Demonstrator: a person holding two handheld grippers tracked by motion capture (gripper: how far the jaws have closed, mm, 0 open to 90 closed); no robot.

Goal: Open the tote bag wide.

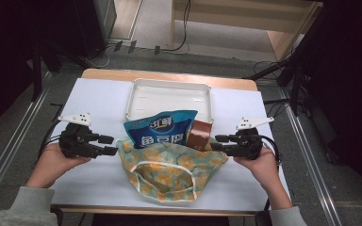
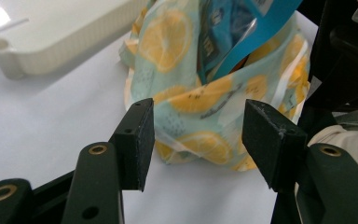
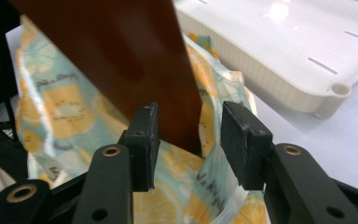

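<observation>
A lemon-print cloth bag (image 1: 169, 172) lies on the white table, its mouth toward the tray. A blue snack packet (image 1: 162, 129) and a brown packet (image 1: 200, 134) stick out of it. My left gripper (image 1: 109, 145) hovers at the bag's left edge, jaws open, nothing gripped. In the left gripper view the bag (image 2: 205, 112) and blue packet (image 2: 242, 28) lie just beyond the open gripper (image 2: 198, 135). My right gripper (image 1: 216, 142) is at the bag's right edge. Its open jaws (image 3: 189, 140) frame the brown packet (image 3: 116, 51) and bag cloth (image 3: 60, 107) without pressing them.
A white plastic tray (image 1: 169, 99) sits behind the bag at the table's far middle, also visible as the tray (image 2: 65, 28) and the tray (image 3: 284, 46). Bare white tabletop (image 1: 99, 103) stretches left and right of it. Cables and stands surround the table on the floor.
</observation>
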